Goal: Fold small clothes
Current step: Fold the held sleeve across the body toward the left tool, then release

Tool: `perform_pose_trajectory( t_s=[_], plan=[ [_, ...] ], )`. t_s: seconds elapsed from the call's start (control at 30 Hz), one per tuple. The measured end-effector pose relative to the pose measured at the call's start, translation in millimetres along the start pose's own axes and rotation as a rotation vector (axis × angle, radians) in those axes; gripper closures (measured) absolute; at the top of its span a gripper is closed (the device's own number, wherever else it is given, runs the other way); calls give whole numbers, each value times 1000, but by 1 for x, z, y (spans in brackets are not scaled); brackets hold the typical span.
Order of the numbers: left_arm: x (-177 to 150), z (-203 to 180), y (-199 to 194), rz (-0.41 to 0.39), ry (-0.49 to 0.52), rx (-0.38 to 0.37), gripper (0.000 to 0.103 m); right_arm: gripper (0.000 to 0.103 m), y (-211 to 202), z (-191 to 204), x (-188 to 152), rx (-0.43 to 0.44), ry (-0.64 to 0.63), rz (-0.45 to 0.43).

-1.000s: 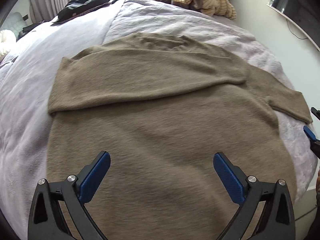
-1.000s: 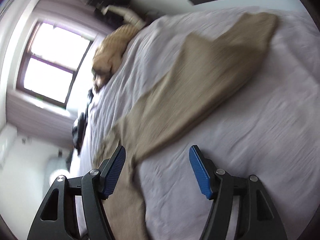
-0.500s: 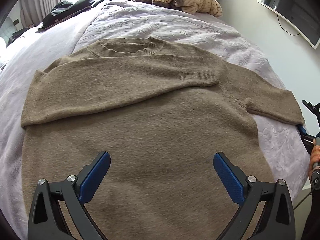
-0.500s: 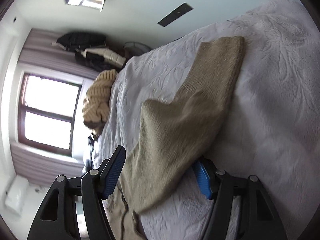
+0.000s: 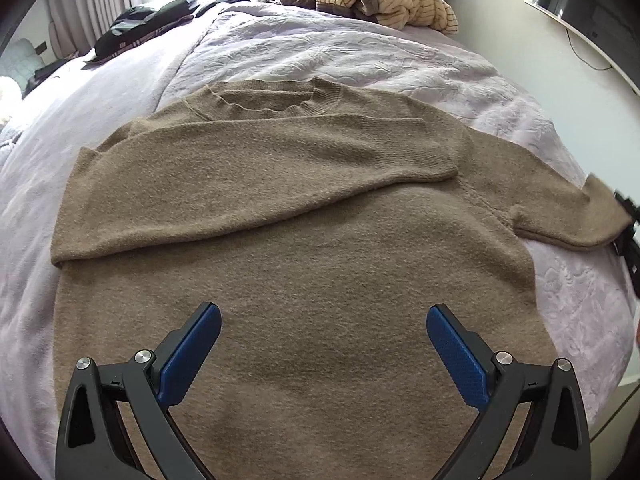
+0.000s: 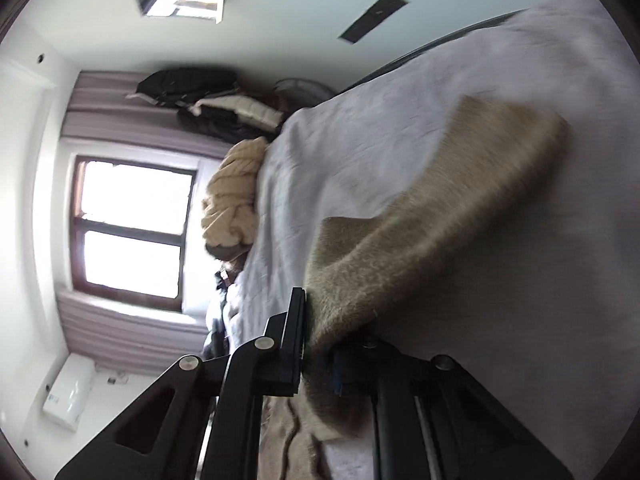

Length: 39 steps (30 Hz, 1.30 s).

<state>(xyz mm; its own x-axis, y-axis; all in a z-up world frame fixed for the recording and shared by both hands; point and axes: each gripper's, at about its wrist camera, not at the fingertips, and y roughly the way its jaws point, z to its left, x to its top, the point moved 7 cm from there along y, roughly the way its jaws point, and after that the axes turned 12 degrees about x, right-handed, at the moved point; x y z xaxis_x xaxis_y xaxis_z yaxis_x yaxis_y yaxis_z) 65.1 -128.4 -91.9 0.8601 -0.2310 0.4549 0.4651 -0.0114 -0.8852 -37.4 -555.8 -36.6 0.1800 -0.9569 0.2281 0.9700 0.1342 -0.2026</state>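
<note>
With the right gripper point(image 6: 316, 360) just clamped onto the cuff of the tan knitted sweater point(image 5: 304, 280) lying flat on the lilac bedspread point(image 5: 340, 52), carry that sleeve across level, avoiding drag; the left gripper point(image 5: 324, 356) hovers spread, empty.

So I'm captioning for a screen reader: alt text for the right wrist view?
The right tongs are shut on the sleeve end of a tan knitted sweater lying on a pale lilac bedspread.

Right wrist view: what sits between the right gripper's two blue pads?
The sweater's sleeve: the right gripper, which has just been closing, is clamped on its cuff end. The right wrist view shows it.
</note>
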Motion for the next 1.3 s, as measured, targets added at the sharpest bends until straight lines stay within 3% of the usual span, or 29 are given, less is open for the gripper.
perform_pose_trajectory(
  t_s=[0.23, 0.37, 0.47, 0.67, 0.8, 0.87, 0.9, 0.93, 0.97, 1.1, 1.17, 1.23, 1.3],
  plan=[
    [5, 17, 1, -22, 0, 19, 0, 92, 55, 73, -46, 97, -202, 166],
    [7, 34, 4, -21, -31, 31, 0, 92, 101, 124, -104, 110, -423, 320],
    [8, 52, 7, -21, -59, 41, 0, 92, 148, 150, -170, 103, -582, 470],
    [5, 98, 14, -18, -140, 81, 0, 92, 214, 143, -279, 91, -649, 703],
    [0, 125, 23, -1, -186, 96, 0, 88, 241, 103, -336, -9, -658, 850],
    [-1, 133, 26, 5, -201, 95, 0, 85, 247, 81, -345, -72, -625, 896],
    [-1, 137, 27, 6, -209, 93, 0, 71, 248, 71, -344, -95, -601, 903],
    [-2, 142, 29, 5, -218, 90, 0, 51, 247, 65, -343, -114, -580, 896],
    [-2, 146, 30, 3, -224, 87, 0, 42, 243, 61, -340, -112, -552, 879],
    [-2, 159, 35, 2, -252, 89, 0, 39, 233, 58, -308, -99, -418, 747],
    [-2, 165, 35, 3, -269, 81, 0, 44, 236, 59, -294, -100, -336, 674],
    [-2, 170, 34, -10, -285, 72, 0, 84, 241, 56, -285, -111, -288, 631],
    [1, 176, 31, -27, -300, 54, 0, 91, 250, 64, -290, -103, -336, 655]
  ],
)
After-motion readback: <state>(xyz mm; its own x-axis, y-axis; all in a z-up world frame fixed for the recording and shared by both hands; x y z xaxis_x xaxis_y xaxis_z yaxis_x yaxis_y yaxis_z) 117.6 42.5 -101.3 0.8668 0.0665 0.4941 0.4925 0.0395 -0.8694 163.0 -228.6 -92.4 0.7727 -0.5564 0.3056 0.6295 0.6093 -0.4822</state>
